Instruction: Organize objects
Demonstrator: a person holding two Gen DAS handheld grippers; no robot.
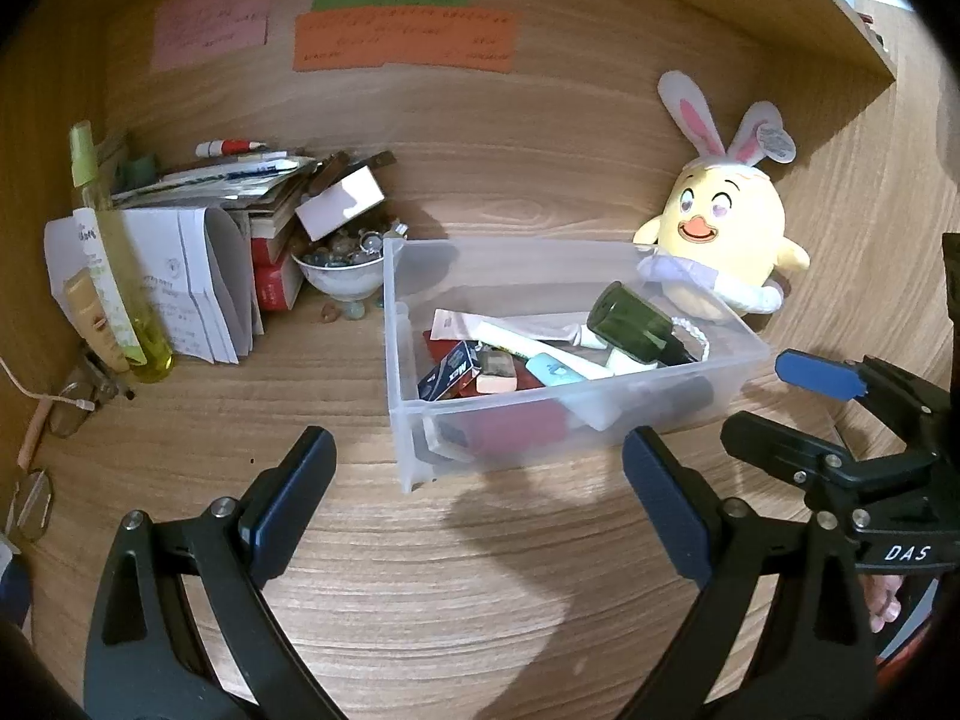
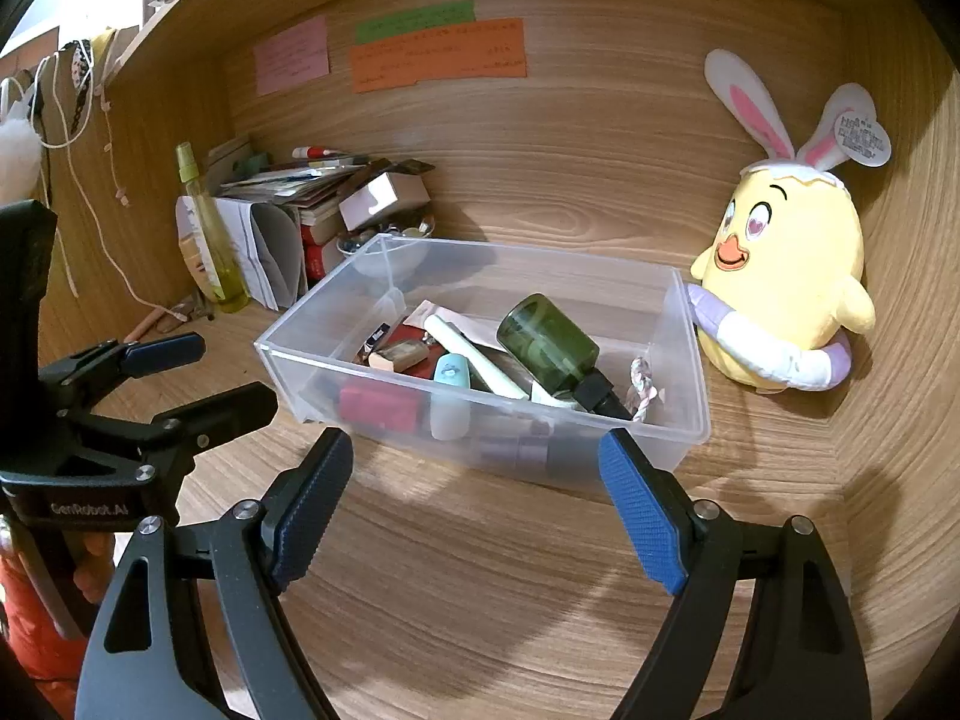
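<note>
A clear plastic bin (image 1: 408, 360) (image 2: 288, 372) stands on the wooden desk, holding a dark green bottle (image 1: 636, 324) (image 2: 549, 339), a white tube (image 1: 534, 348) (image 2: 474, 360), a pale blue eraser (image 2: 451, 372), a small box (image 1: 450, 378) and other small items. My left gripper (image 1: 480, 498) (image 2: 204, 378) hovers open just in front of the bin, nothing between its fingers. My right gripper (image 2: 477, 498) (image 1: 774, 396) is open too, empty, at the bin's near wall.
A yellow chick plush with rabbit ears (image 1: 726, 240) (image 2: 786, 282) leans at the bin's right. At the left are stacked papers and books (image 1: 210, 240) (image 2: 282, 222), a bowl of beads (image 1: 342, 270), a yellow spray bottle (image 1: 114, 264) (image 2: 210, 234) and glasses (image 1: 36, 504). Coloured notes (image 1: 402, 36) hang on the back panel.
</note>
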